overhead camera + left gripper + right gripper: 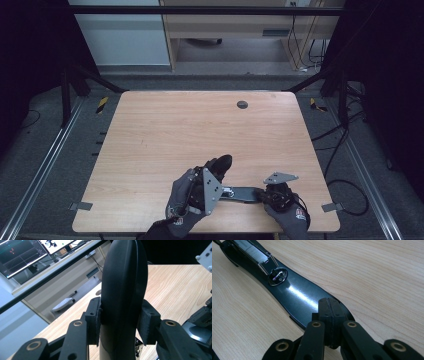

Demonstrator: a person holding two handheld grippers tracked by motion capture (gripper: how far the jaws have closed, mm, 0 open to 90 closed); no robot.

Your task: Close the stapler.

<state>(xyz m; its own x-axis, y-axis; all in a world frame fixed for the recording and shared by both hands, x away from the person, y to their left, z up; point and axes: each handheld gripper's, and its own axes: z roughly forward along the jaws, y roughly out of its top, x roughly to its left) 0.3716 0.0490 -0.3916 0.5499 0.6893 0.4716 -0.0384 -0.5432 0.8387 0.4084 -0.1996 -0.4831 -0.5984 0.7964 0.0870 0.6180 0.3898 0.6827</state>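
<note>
Stapler parts lay near the front edge of the wooden surface: the flat black base, with its metal anvil plate and staple channel showing, rested flat between the two hands. The right hand-held gripper had its jaws fully together, pads pressing down on the base's near end. The left hand-held gripper clamped the black top arm at mid width, holding it raised off the base.

Stapler — glossy black, swung open; base flat on the table's near edge, metal anvil up — top arm raised upright.
</note>
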